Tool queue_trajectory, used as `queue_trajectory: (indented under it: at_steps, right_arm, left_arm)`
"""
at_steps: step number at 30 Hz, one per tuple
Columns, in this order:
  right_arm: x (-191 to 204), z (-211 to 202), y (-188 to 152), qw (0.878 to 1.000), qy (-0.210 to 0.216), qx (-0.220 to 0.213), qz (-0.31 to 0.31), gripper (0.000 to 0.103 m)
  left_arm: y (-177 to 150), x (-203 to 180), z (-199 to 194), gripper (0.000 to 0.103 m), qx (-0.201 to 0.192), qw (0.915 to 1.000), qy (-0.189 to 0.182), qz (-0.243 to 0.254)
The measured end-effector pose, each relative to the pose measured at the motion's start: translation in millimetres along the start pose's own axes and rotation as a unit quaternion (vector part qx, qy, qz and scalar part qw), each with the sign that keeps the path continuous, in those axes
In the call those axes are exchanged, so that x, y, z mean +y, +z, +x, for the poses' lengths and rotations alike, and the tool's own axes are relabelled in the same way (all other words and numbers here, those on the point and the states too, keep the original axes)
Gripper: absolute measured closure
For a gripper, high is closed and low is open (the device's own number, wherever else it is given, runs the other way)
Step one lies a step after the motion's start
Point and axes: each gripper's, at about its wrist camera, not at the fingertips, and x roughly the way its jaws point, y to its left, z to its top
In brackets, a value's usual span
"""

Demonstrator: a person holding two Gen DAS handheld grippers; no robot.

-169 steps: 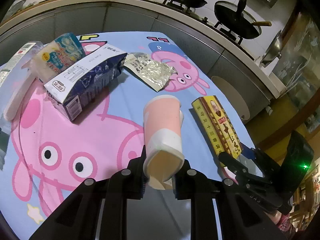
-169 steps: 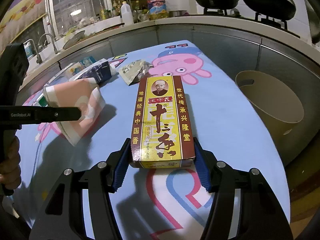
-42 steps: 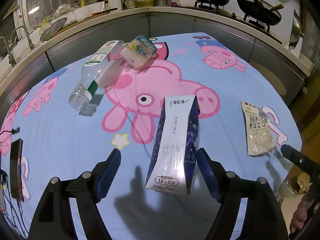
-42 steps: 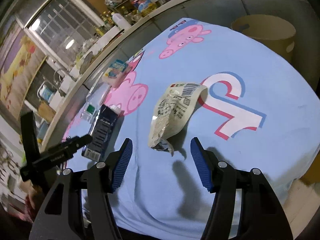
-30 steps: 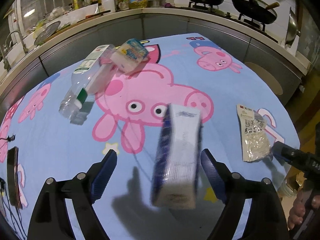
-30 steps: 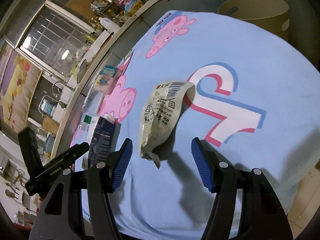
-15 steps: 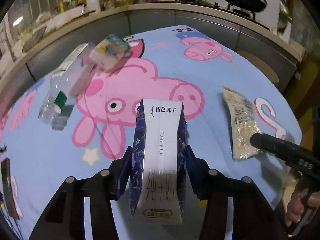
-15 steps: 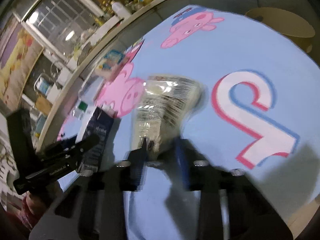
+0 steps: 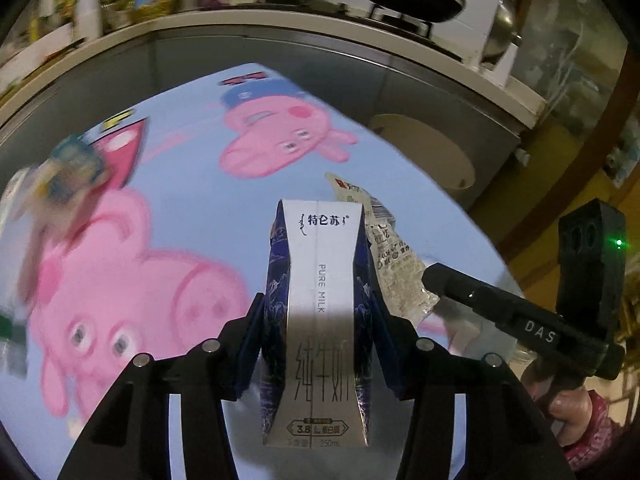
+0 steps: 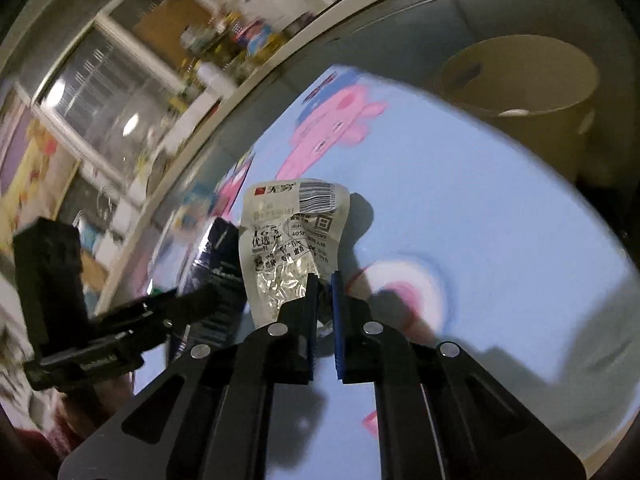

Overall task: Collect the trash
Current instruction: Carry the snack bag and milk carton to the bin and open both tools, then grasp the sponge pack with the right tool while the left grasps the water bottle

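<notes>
Bin (image 9: 424,152) stands just beyond tablecloth (image 9: 192,200) edge.

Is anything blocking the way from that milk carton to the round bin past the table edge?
Nothing visible does. The left gripper holds the milk carton over the tablecloth, and the stretch toward the beige bin looks bare. The wrapper, held in the right gripper, hangs beside the carton, not across that path.
</notes>
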Motion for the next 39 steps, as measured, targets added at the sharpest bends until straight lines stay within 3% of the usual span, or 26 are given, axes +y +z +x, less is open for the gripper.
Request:
queue_trajectory:
  at_steps: [4, 12, 15, 20, 21, 22, 23, 24, 27, 31, 36, 39]
  right_arm:
    - [-29, -18, 27, 0.999, -0.007, -0.04, 0.028, 0.097]
    - [-87, -45, 98, 0.991, -0.064, -0.109, 0.053, 0.097]
    - [-117, -44, 121, 0.987, -0.087, -0.114, 0.078, 0.097]
    - [-147, -25, 148, 0.982, -0.126, -0.1, 0.099, 0.094]
    - [-151, -22, 149, 0.981, -0.134, -0.094, 0.1, 0.092]
    - [-154, -17, 151, 0.981, -0.141, -0.089, 0.103, 0.078]
    - [-157, -16, 152, 0.979, -0.144, -0.094, 0.108, 0.053]
    - [-157, -21, 150, 0.978, -0.144, -0.105, 0.111, 0.045]
    - [-145, -38, 139, 0.975, -0.145, -0.141, 0.09, 0.043]
    - [-124, -48, 124, 0.976, -0.127, -0.156, 0.081, 0.044]
    - [-88, -41, 101, 0.984, -0.084, -0.139, 0.067, 0.044]
    - [-57, -25, 85, 0.991, -0.063, -0.113, 0.041, 0.044]
  left_arm:
    - [31, -26, 21, 0.052, -0.001, 0.9996, -0.019, 0.022]
    - [113, -101, 82, 0.052, 0.001, 0.995, -0.067, 0.074]
    - [141, -113, 115, 0.052, 0.014, 0.9933, -0.082, 0.08]
    - [172, -122, 168, 0.052, 0.034, 0.9942, -0.071, 0.073]
    - [177, -122, 177, 0.043, 0.035, 0.9947, -0.068, 0.069]
    - [179, -121, 180, 0.025, 0.033, 0.9953, -0.061, 0.068]
    - [181, -119, 180, 0.022, 0.022, 0.9965, -0.048, 0.065]
    - [183, -114, 176, 0.022, 0.005, 0.9977, -0.036, 0.058]
    - [184, -99, 158, 0.022, -0.015, 0.9983, -0.044, 0.036]
    - [167, -65, 115, 0.022, -0.051, 0.998, -0.036, 0.01]
    - [119, -20, 65, 0.022, -0.056, 0.9983, -0.018, -0.002]
    - [83, 13, 34, 0.022, -0.061, 0.998, 0.015, -0.003]
